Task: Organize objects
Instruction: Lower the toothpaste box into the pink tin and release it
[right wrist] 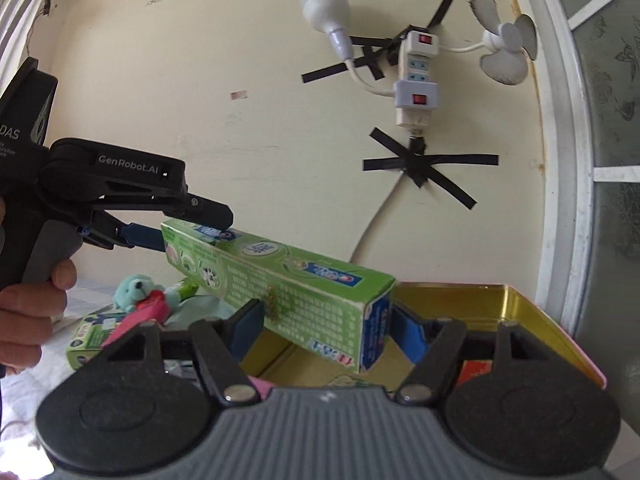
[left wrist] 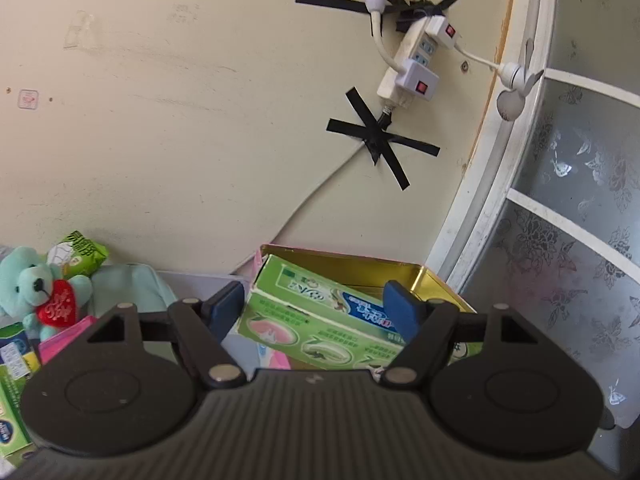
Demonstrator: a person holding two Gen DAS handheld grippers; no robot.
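1. Left wrist view: the left gripper point(left wrist: 316, 308) has a green toothpaste box point(left wrist: 320, 320) between its blue pads. The pads sit at the box's two narrow sides, and the right wrist view shows this gripper point(right wrist: 180, 236) clamped on the far end of the box point(right wrist: 280, 276).
2. The box is tilted in the air, one end over a gold-lined tin point(left wrist: 424, 280) that stands open just beside the wall.
3. Right wrist view: the right gripper point(right wrist: 328, 324) takes the near end of the same box. Its left pad point(right wrist: 248, 324) lies against the box's long side and its right pad point(right wrist: 408, 332) is at the end flap, so it looks clamped on the box too.
4. A hand point(right wrist: 28, 312) grips the handle of the left gripper at the left edge.
5. A teal teddy bear point(left wrist: 36, 292) with a red heart sits to the left, beside a green snack packet point(left wrist: 80, 256) and another green box point(right wrist: 88, 340).
6. On the wall a white power strip point(right wrist: 416, 76) hangs under crosses of black tape point(right wrist: 428, 168); a bulb point(right wrist: 326, 12) and a small fan point(right wrist: 508, 48) are plugged into it.
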